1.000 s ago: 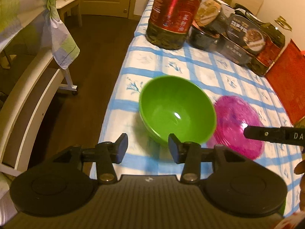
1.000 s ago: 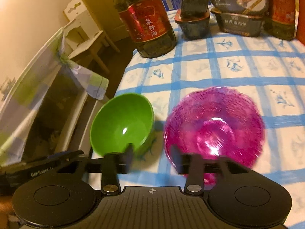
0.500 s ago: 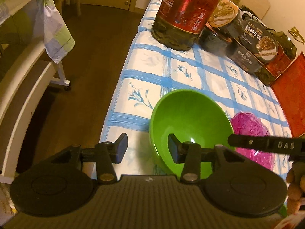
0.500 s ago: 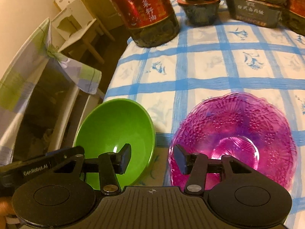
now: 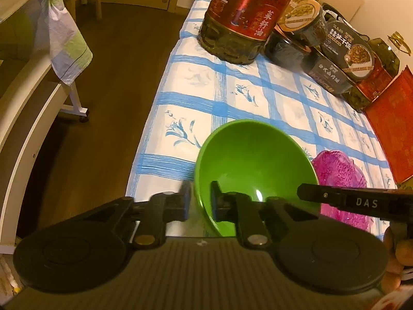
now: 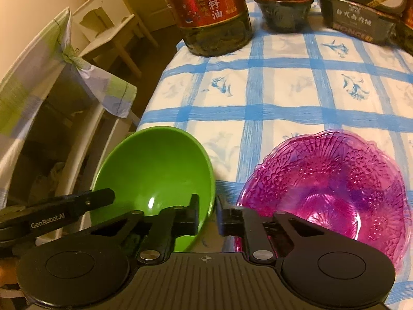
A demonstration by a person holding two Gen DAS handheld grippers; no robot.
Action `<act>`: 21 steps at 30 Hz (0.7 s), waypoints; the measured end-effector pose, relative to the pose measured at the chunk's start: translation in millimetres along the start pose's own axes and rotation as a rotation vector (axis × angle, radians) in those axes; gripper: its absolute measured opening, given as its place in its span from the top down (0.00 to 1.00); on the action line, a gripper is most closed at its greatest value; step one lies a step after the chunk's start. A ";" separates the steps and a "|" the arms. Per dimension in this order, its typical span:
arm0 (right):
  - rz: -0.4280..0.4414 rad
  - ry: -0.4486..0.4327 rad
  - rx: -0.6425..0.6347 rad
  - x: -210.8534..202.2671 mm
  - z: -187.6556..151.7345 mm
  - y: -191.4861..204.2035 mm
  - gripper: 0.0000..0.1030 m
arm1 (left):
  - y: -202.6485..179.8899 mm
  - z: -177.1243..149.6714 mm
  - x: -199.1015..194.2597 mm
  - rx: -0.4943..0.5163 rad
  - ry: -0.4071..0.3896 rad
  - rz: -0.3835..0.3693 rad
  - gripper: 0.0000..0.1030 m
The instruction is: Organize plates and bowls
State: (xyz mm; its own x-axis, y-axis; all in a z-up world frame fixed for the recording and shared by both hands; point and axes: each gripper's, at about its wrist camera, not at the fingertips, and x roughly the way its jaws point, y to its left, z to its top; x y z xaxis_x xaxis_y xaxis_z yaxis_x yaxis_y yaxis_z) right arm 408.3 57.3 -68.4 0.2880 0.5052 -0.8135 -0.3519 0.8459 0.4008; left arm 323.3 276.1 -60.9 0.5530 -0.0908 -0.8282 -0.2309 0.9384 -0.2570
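Presently the gripping step is in hand on both dishes at once. The left gripper (image 5: 200, 201) has its jaws pinching the near rim of the green bowl (image 5: 255, 165), one finger outside the wall and one inside the cavity. The right gripper (image 6: 207, 215) has its jaws drawn close together at the near-left edge of the pink plate (image 6: 327, 186); that rim appears to sit between them, though the contact itself is not clear in the right wrist view. Both dishes rest on the blue-checked tablecloth (image 6: 278, 82), just beside each other near the table's front edge, the bowl nearest the left side drop. In my judgement the next move calls for lifting each piece level and bringing one over the other without tilting. The bowl is smooth, glossy, deep and empty, with a single highlight near its base. The plate is translucent, embossed with a scalloped rim, shallow, and likewise empty.
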 end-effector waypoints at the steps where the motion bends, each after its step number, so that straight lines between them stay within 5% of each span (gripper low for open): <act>1: -0.002 0.001 0.000 -0.4 0.0 0.3 0.91 | -0.7 -0.2 -0.5 0.003 -0.001 0.003 0.90; 11: 0.011 -0.003 0.001 -20.4 -6.2 6.2 0.92 | -13.4 -1.8 -26.4 0.056 -0.021 0.032 0.91; 21: 0.033 -0.048 -0.006 -81.9 -25.3 17.4 0.92 | -36.3 -15.0 -83.7 0.075 -0.058 0.022 0.90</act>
State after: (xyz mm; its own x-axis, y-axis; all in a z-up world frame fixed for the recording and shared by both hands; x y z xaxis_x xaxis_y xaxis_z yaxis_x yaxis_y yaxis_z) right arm 356.0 26.4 -5.5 0.3189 0.5402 -0.7788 -0.3672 0.8279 0.4240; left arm 273.4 244.6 10.2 0.5940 -0.0522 -0.8028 -0.1842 0.9626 -0.1989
